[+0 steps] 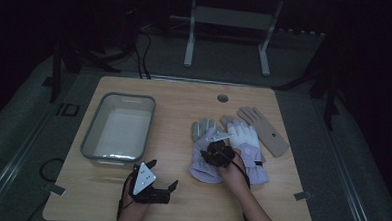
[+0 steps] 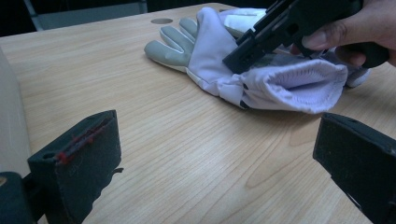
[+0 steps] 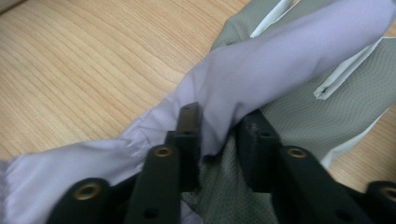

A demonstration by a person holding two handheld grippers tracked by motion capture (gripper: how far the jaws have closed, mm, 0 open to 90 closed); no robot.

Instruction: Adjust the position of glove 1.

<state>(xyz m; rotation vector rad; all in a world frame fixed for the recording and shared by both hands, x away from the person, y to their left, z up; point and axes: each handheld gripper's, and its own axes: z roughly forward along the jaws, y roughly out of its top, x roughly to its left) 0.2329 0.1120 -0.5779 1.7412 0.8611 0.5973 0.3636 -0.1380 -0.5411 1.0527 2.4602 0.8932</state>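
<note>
Right gripper (image 3: 217, 140): jaws a little apart, a raised fold of the lavender glove (image 3: 261, 70) between them; whether the pads press on the fabric cannot be told. That glove lies palm-side up on the wooden table (image 1: 180, 200), right of centre, its grey palm (image 3: 299, 116) exposed and its cuff towards the person. Left gripper (image 2: 219, 154): jaws wide apart, nothing between them, resting near the table's front edge, well apart from the glove. A second lavender glove (image 1: 250, 150) and a tan glove (image 1: 265, 131) lie just beyond. A grey plastic bin (image 1: 90, 136) stands at the left.
</note>
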